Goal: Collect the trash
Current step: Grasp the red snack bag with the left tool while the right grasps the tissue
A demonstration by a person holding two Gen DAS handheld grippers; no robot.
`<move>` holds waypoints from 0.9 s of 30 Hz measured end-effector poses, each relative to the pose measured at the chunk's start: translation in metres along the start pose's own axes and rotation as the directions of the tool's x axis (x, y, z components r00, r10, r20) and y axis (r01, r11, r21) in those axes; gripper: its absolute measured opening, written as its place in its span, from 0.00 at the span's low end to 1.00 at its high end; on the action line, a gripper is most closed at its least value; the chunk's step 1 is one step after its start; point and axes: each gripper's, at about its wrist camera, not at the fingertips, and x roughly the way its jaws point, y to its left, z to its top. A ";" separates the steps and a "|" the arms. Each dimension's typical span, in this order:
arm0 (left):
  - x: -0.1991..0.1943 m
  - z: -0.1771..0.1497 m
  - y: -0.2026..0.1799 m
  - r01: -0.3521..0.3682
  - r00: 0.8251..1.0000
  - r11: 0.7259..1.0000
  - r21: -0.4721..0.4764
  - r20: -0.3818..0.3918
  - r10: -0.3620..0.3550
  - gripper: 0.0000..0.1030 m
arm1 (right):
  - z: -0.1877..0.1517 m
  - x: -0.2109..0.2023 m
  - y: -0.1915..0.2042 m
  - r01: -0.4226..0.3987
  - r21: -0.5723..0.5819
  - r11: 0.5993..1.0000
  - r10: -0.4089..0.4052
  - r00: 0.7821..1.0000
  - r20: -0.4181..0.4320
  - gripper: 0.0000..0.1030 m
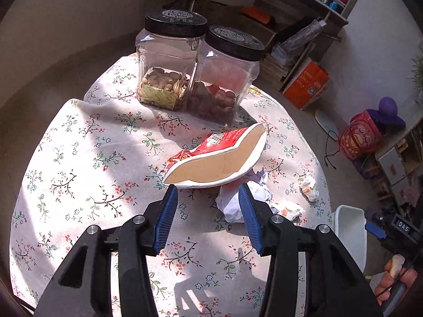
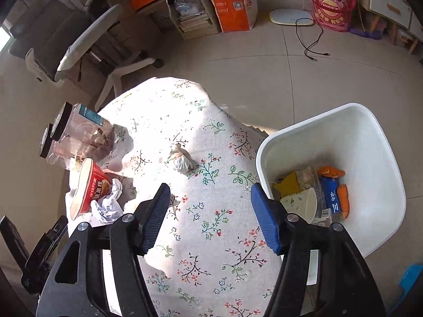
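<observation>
Left wrist view: left gripper (image 1: 208,192) spread wide, empty, over the floral-clothed counter (image 1: 87,142), just short of a crushed red-and-white paper noodle bowl (image 1: 219,155) beside crumpled white paper (image 1: 232,200); behind, two clear black-lidded plastic jars (image 1: 195,68), nuts at the bottom.

Right wrist view: right gripper (image 2: 208,198) wide, empty; small tissue wad (image 2: 181,159) ahead; white plastic bin (image 2: 370,158) holding wrappers and a paper cup.

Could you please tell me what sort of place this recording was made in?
Probably a lived-in room at home, perhaps a study or living room: a round table under a floral cloth, an office chair, and shelves crowded with boxes and books.
</observation>
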 end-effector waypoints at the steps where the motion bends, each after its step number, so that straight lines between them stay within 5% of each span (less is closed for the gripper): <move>1: 0.001 0.002 0.004 -0.001 1.000 1.000 -0.011 0.002 0.001 0.46 | -0.001 0.004 0.004 0.000 -0.011 1.000 0.000 1.000 -0.006 0.59; 11: 0.026 0.014 0.015 -0.007 1.000 0.999 -0.031 -0.012 0.007 0.48 | -0.011 0.054 0.037 -0.108 -0.021 0.994 0.103 0.982 -0.157 0.60; 19: 0.044 0.012 0.025 0.026 0.998 0.997 -0.079 -0.050 -0.030 0.47 | -0.016 0.078 0.058 -0.124 -0.050 0.991 0.111 0.974 -0.199 0.60; 23: 0.051 0.010 0.028 0.041 0.996 0.995 -0.093 -0.075 -0.048 0.21 | -0.016 0.093 0.062 -0.121 -0.054 0.991 0.107 0.970 -0.217 0.60; 27: 0.053 0.008 0.027 0.043 0.995 0.996 -0.083 -0.086 -0.050 0.14 | -0.017 0.104 0.066 -0.136 -0.050 0.989 0.121 0.964 -0.236 0.58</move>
